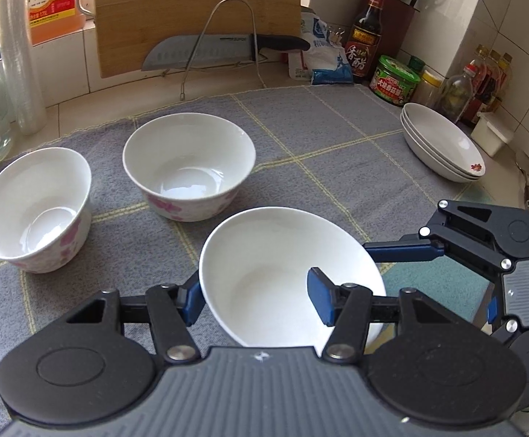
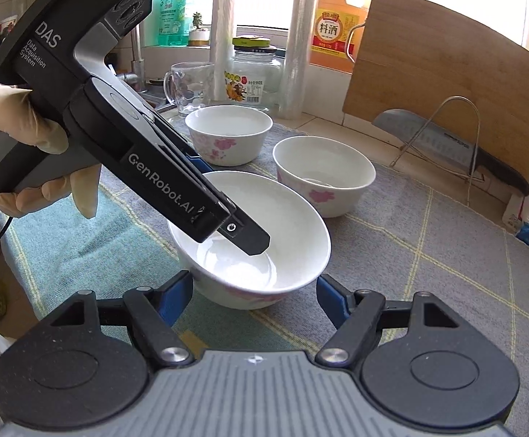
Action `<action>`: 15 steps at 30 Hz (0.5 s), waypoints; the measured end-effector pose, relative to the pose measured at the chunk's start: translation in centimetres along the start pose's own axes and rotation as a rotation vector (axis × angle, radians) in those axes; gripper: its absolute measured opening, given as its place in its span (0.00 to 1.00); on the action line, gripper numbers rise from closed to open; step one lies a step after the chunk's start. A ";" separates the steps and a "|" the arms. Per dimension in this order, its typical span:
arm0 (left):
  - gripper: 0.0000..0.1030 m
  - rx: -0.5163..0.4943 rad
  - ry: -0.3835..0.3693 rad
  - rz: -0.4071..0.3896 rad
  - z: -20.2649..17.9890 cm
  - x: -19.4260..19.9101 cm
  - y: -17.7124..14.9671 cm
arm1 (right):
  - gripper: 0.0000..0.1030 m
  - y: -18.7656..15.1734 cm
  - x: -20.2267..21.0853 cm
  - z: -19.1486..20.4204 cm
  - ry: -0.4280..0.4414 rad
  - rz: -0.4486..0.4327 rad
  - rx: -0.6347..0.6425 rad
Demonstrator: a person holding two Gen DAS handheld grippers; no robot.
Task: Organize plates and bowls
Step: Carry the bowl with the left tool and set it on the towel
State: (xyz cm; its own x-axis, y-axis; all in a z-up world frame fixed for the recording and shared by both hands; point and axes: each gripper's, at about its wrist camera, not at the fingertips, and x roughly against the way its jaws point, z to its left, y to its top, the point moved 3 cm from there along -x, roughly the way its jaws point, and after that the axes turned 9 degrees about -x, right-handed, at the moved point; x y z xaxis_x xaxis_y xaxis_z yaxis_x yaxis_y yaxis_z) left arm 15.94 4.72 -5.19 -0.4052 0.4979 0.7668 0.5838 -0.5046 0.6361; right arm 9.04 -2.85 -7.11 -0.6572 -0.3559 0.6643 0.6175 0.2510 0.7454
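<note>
The worktop (image 1: 67, 109) is tiled and pale, with a grey checked cloth (image 1: 322, 138) spread over it. A wooden cutting board (image 1: 195, 11) leans against the back wall behind a wire rack (image 1: 228, 36) holding a kitchen knife (image 1: 206, 51). At the cloth's far right edge sits a stack of white plates (image 1: 442, 142). Two white bowls with pink flowers stand upright and slightly apart on the cloth: the left bowl (image 1: 35, 207) and the middle bowl (image 1: 189, 171). A third, the near bowl (image 1: 289, 276), is tilted, its rim pinched by the left tool (image 1: 260, 298), one blue pad inside the bowl and one outside its wall. The right tool (image 2: 253, 298) stands wider, its blue pads (image 2: 331, 302) either side of the same bowl's lower wall; whether they press on it I cannot tell. A gloved hand (image 2: 27, 134) grips the left tool's handle.
</note>
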 end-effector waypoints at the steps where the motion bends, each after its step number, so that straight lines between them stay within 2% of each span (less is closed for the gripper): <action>1: 0.55 -0.005 -0.012 0.000 -0.3 -0.3 0.3 | 0.77 -0.2 0.3 -0.3 -0.010 0.000 -0.010; 15: 0.55 -0.075 -0.103 -0.010 -4.0 -2.9 2.7 | 0.77 -2.3 3.2 -3.5 -0.124 0.003 -0.090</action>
State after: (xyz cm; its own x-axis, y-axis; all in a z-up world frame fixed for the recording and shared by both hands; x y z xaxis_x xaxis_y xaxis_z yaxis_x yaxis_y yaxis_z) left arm 15.86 -0.93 -5.33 -0.3340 0.5714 0.7496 0.5238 -0.5487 0.6516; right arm 7.02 -7.69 -6.85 -0.7005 -0.2397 0.6722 0.6518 0.1685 0.7394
